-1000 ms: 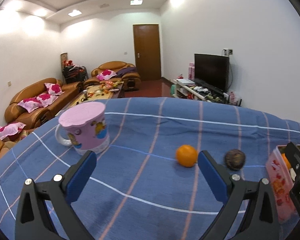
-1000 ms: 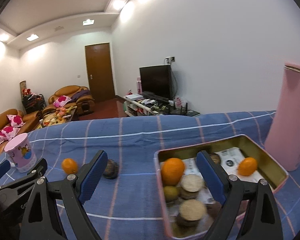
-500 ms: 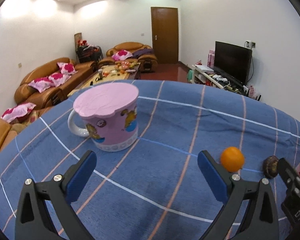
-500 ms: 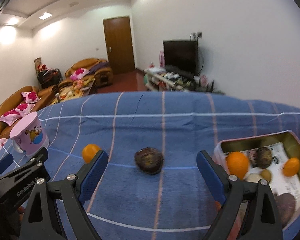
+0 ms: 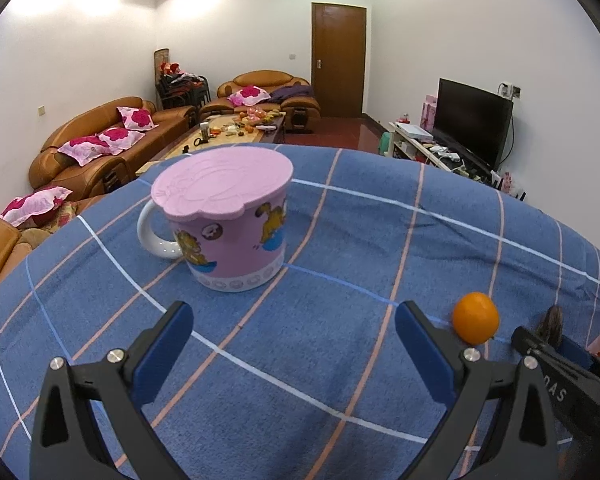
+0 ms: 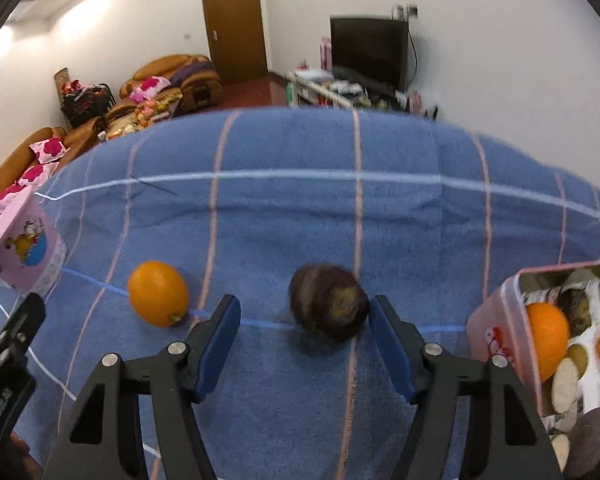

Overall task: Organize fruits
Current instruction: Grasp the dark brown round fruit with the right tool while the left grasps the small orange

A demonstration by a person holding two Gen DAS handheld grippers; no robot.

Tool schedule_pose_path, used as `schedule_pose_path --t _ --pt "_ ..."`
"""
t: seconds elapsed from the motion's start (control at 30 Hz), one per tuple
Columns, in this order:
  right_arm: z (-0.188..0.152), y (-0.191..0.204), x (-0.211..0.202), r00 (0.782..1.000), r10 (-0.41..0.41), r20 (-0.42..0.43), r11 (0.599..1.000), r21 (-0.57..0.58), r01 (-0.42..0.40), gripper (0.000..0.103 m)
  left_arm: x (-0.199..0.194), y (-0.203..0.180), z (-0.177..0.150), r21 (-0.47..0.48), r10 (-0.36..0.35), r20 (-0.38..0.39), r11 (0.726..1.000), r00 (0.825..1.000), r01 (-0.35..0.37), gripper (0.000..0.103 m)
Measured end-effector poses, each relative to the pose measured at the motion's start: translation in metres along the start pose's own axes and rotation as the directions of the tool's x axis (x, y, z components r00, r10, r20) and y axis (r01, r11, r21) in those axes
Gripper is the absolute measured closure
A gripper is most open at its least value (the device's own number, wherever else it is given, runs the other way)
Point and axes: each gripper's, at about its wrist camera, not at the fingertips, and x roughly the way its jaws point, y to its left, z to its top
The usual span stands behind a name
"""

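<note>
A dark brown round fruit (image 6: 328, 306) lies on the blue checked cloth (image 6: 340, 208). My right gripper (image 6: 304, 320) is open, its blue pads either side of the fruit, the right pad close to it. An orange (image 6: 159, 293) lies to its left; it also shows in the left wrist view (image 5: 475, 317), with the dark fruit (image 5: 553, 320) behind it. A pink tin (image 6: 496, 320) at the right holds oranges and several other fruits. My left gripper (image 5: 294, 336) is open and empty, facing a pink lidded mug (image 5: 228, 220).
The mug shows at the left edge of the right wrist view (image 6: 24, 248). The table's far edge drops to a living room with brown sofas (image 5: 100, 140), a coffee table (image 5: 236, 128) and a TV (image 5: 474, 120).
My right gripper swung left from over the tin and came down around the dark fruit. My left gripper moved left and closer to the mug; the orange now sits at its right.
</note>
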Motion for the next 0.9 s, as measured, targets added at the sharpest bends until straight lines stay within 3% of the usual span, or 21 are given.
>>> schedule_pose_path --t 0.1,0.17,0.23,0.37,0.47,0.67,0.9 --pt "-0.001 0.002 0.001 1.0 0.002 -0.005 1.0 -0.017 -0.002 0.035 0.0 -0.001 -0.002 0.011 0.001 0.006 1.0 1.0 -0.001 0.0" --pt "-0.002 0.004 0.0 1.0 0.001 -0.002 1.0 -0.027 -0.001 0.042 -0.001 -0.001 -0.003 0.017 -0.001 0.009 1.0 1.0 0.001 0.0" --pt "-0.002 0.005 -0.002 1.0 0.011 0.004 0.999 -0.039 -0.011 0.064 -0.002 -0.001 -0.004 0.02 -0.003 0.01 1.0 1.0 0.003 0.0" --pt "-0.008 0.008 -0.011 0.997 0.065 0.034 0.996 -0.066 -0.063 0.065 -0.002 -0.001 -0.005 0.02 -0.01 0.009 1.0 1.0 0.01 0.0" --pt "-0.018 0.007 -0.037 0.987 0.074 0.142 0.994 -0.089 -0.062 0.065 -0.006 -0.003 -0.004 0.031 -0.026 0.024 0.999 0.999 0.026 0.0" --pt "-0.043 0.012 -0.086 0.938 0.02 0.346 0.989 -0.143 0.032 0.064 -0.017 -0.024 -0.008 0.128 -0.1 0.057 0.988 0.993 0.092 0.0" --pt "-0.051 -0.006 -0.102 0.931 0.035 0.364 0.994 -0.106 0.004 0.064 -0.007 -0.069 -0.001 0.225 -0.164 -0.008 0.961 0.986 0.161 0.001"
